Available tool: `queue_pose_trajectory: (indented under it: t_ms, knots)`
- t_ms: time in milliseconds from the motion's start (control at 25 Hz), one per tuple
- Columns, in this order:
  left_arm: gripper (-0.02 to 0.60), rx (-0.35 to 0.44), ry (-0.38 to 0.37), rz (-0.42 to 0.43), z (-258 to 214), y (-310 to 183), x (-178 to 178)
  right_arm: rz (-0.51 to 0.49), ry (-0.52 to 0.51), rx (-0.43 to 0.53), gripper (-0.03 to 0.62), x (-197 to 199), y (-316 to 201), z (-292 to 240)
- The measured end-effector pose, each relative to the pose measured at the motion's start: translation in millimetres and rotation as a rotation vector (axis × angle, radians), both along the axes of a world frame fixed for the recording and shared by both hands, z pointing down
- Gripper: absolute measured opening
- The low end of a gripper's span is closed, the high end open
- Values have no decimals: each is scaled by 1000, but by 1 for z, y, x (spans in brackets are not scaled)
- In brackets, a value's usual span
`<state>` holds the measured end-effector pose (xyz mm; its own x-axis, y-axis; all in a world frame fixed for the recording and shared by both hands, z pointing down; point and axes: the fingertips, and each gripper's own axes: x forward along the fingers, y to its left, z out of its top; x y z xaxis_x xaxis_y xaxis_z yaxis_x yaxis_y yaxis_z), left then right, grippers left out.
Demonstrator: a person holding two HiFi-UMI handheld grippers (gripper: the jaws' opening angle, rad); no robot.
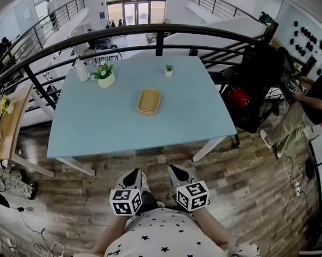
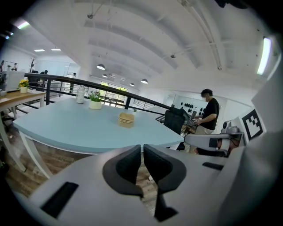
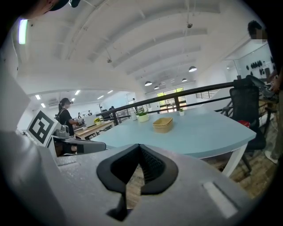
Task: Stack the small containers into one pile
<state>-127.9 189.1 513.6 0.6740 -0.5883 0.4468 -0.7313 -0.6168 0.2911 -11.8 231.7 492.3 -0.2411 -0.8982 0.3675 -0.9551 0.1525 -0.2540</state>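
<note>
So, going L to R: your left gripper [image 1: 134,176] sits low by your body, well back from the table [image 1: 92,133]. Its jaws are all but together, just a thin slit, w/ nothing in them. Straight ahead, near the middle of the table top, lie the small containers [image 1: 149,100]. They look already nested in one tan pile, sitting flat. The pile's long side runs away from you and its short side goes across. Your right gripper [image 1: 179,174] is just beside the left one, also back by your body, jaws shut tight and empty. The pile lies in front of the gap between the two, a bit more to the left, so I'd say the L one is a touch nearer, but it's close. Both are well apart from the pile, so any reach has to go fwd over the near table edge first.
</note>
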Motion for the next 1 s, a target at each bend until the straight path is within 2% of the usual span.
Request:
queue_pose_trajectory:
  t_ms: [120,1000]
  knots:
    - [20,1,-3,-1,-1,-1,1,10,26,-10,5,5,0,1]
    - [20,-9,-13,22,3,-17,5,24,-1,0,5,9,-10,4]
